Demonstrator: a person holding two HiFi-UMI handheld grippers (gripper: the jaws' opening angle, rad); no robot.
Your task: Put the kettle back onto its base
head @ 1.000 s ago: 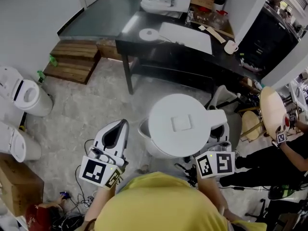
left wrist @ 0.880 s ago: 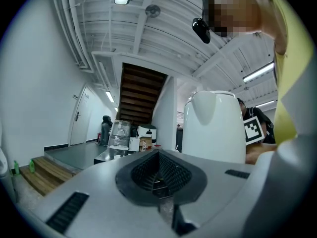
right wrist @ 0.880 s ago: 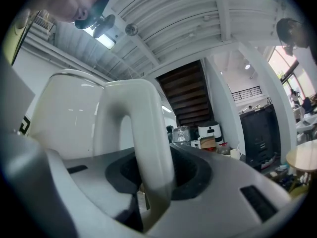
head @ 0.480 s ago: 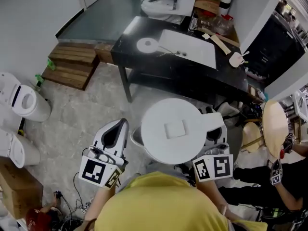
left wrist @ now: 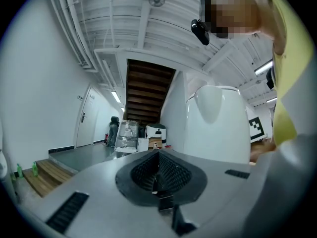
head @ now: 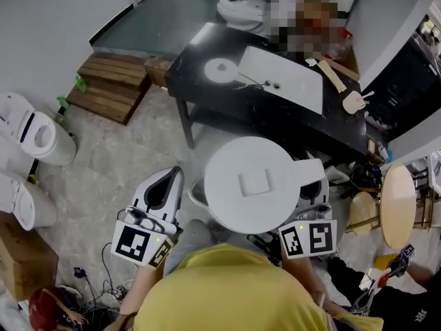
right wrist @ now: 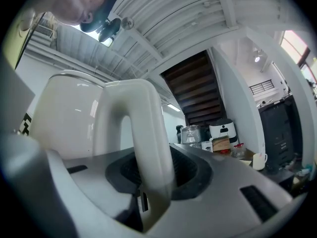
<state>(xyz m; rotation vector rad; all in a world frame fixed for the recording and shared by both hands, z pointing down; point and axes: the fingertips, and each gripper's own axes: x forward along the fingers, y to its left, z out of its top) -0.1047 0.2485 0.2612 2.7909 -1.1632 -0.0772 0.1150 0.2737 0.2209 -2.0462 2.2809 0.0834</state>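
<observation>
Grips the kettle [head: 258, 183] by its handle in the right gripper [head: 313, 188], with the body just left of the jaws, over the floor and short of the black surface [head: 191, 66]. Keeps the left gripper [head: 172, 178] closed on nothing, just beside the kettle. Stands nearer the base [head: 222, 69] than a second ago.

Wht kettle [head: 256, 185] upright, off base [head: 221, 68]
</observation>
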